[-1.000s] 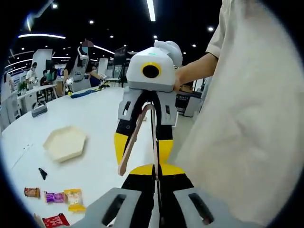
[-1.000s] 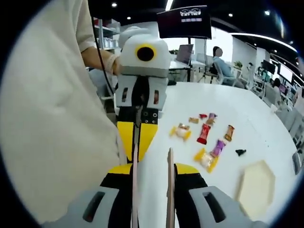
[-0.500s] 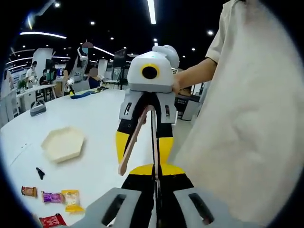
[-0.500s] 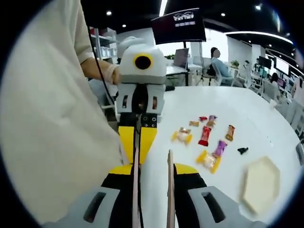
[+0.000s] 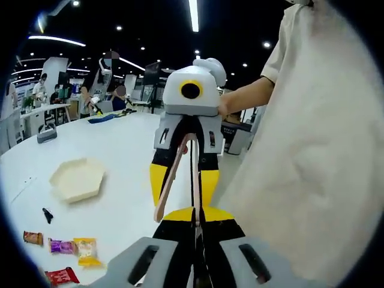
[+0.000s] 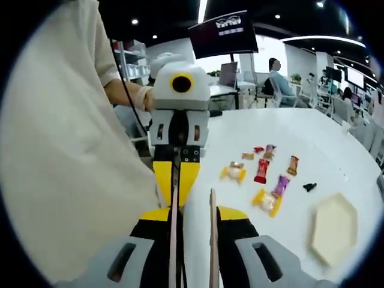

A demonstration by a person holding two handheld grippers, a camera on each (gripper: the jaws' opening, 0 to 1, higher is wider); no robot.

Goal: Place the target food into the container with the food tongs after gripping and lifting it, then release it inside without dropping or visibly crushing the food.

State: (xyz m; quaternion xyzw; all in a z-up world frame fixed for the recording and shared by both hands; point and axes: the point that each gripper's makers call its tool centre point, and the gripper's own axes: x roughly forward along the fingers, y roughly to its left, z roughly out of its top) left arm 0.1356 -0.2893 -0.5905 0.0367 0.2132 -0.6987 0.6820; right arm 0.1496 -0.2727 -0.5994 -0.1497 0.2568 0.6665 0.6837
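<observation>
Holding the wooden food tongs (image 5: 174,174) between both grippers, up off the desk (image 5: 120,138). In the right gripper view the right tongs (image 6: 192,215) are closed around both wooden arms (image 6: 211,222), which stand a little apart between its jaws. One arm ends free; the other runs on into the left tongs (image 6: 175,195), facing us. In the left gripper view the left tongs (image 5: 197,216) are pinched narrow on that one arm. The two arms meet up at the right tongs (image 5: 183,198), and the free arm splays off to the left. The wooden tips are apart and grip no food.

We see the wrapped candies lying on the white desk (image 6: 270,126), well apart from the wooden tips: a yellow one (image 6: 232,172), a red one (image 6: 261,171), a purple one (image 6: 280,185), another yellow one (image 6: 264,201), a brown one (image 6: 293,165). We cannot tell which is the target. A small black item (image 6: 309,186) lies between them and the cream hexagonal container (image 6: 333,228). The left gripper view shows the same container (image 5: 77,179) with candies (image 5: 87,251) nearer the camera.

A person in a beige shirt (image 5: 312,150) stands just beside the grippers. A dark monitor (image 6: 217,35) hangs behind.
</observation>
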